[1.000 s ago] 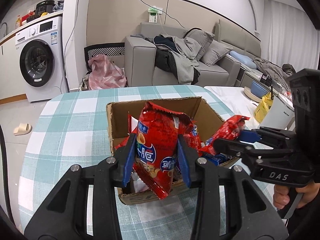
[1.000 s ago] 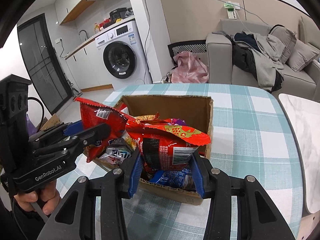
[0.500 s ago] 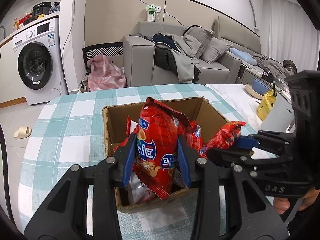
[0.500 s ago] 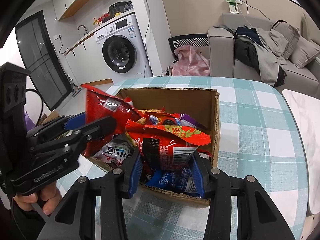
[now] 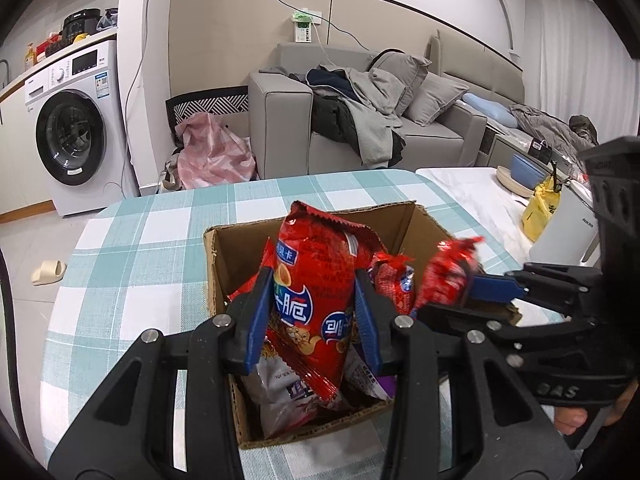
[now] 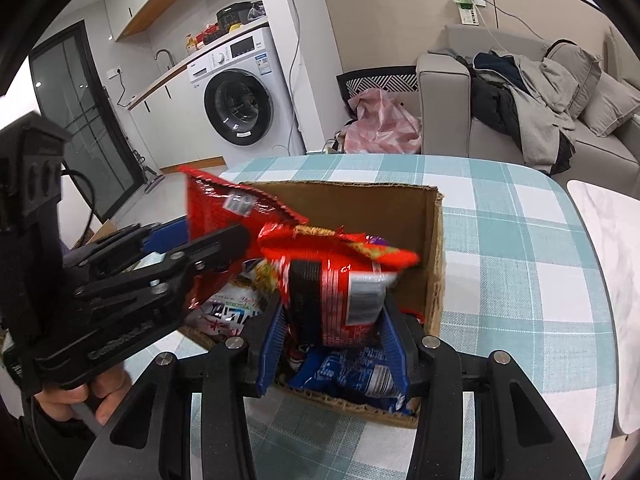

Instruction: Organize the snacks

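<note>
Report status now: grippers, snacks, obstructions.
Left gripper shut on tall red packet. Right gripper shut on red bag. Both over cardboard box. Nothing blocking.

Tablecloth (image 5: 160, 240): teal-white check. Cardboard box (image 5: 404, 220): brown. Snack bag (image 5: 316, 280), frame centre: red, blue-white lettering. Second snack bag (image 6: 340, 288): red, black panel. Packet (image 6: 352, 372), lower centre: blue. Gripper pads (image 5: 260, 316): blue. Sofa (image 5: 280, 128): grey.

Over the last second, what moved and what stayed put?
Both grippers carried their red packets in over the cardboard box. The left gripper stays shut on its red snack bag, the right gripper on its red packet. Nothing was let go.
</note>
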Motion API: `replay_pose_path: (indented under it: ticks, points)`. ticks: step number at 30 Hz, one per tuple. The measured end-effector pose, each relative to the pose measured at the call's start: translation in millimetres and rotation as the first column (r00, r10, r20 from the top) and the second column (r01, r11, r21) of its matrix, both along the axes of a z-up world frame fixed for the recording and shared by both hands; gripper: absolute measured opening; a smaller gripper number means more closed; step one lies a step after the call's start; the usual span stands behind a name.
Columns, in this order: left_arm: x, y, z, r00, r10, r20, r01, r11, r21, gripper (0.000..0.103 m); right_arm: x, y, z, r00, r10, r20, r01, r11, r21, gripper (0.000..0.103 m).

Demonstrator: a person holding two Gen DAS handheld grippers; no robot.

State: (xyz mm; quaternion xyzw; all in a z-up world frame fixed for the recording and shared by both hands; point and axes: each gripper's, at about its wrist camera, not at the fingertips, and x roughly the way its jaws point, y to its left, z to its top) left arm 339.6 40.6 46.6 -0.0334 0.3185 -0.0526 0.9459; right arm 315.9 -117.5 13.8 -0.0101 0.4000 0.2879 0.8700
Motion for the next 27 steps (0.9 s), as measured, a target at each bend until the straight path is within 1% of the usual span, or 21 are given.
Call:
replay_pose_path:
  ticks: [6,9,11,13,15,17,18,20,22,24,25,27]
  points:
    - [-14,1,8,1.0,-0.013,0.003,0.013,1.0,-0.009,0.036,0,-1,0,1.0,-0.015,0.005,0.015,1.0,-0.004,0.046]
    - [-19,-1,8,1.0,-0.018,-0.009,0.018,1.0,-0.011,0.036,-5,-4,6,0.999,-0.024,0.038,0.023,1.0,0.004,0.054]
    - [-21,-1,7,1.0,-0.022,-0.017,0.021,1.0,-0.015,0.036,-7,-6,11,0.997,-0.033,0.066,0.033,0.999,-0.009,0.064]
    - [-22,-1,7,1.0,-0.015,-0.023,0.015,1.0,-0.015,0.038,-13,-10,16,0.995,-0.037,0.096,0.038,0.999,-0.015,0.069]
    - [-25,0,7,1.0,-0.008,-0.028,0.007,1.0,-0.017,0.045,-18,-15,21,0.992,-0.041,0.118,0.044,0.999,-0.025,0.077]
    - [-31,1,9,1.0,-0.003,-0.026,0.002,1.0,-0.024,0.06,-24,-20,24,0.988,-0.055,0.144,0.059,0.998,-0.03,0.088]
    - [-33,0,11,1.0,-0.003,-0.022,0.002,1.0,-0.027,0.063,-26,-22,26,0.986,-0.062,0.152,0.067,0.997,-0.03,0.091]
    - [-40,0,15,1.0,0.004,-0.009,-0.004,1.0,-0.022,0.08,-30,-29,27,0.985,-0.076,0.152,0.08,0.997,-0.017,0.098]
    - [-48,1,18,1.0,0.016,0.004,-0.016,1.0,-0.014,0.085,-34,-33,28,0.985,-0.079,0.151,0.079,0.997,0.004,0.101]
    - [-55,3,21,1.0,0.026,0.013,-0.026,1.0,-0.009,0.093,-41,-37,28,0.985,-0.072,0.16,0.07,0.997,0.022,0.102]
    - [-59,4,22,0.999,0.038,0.017,-0.038,0.999,-0.006,0.102,-45,-39,29,0.983,-0.069,0.17,0.064,0.997,0.031,0.102]
    - [-70,7,24,0.998,0.055,0.042,-0.055,0.998,-0.012,0.102,-53,-41,30,0.981,-0.065,0.184,0.058,0.997,0.045,0.103]
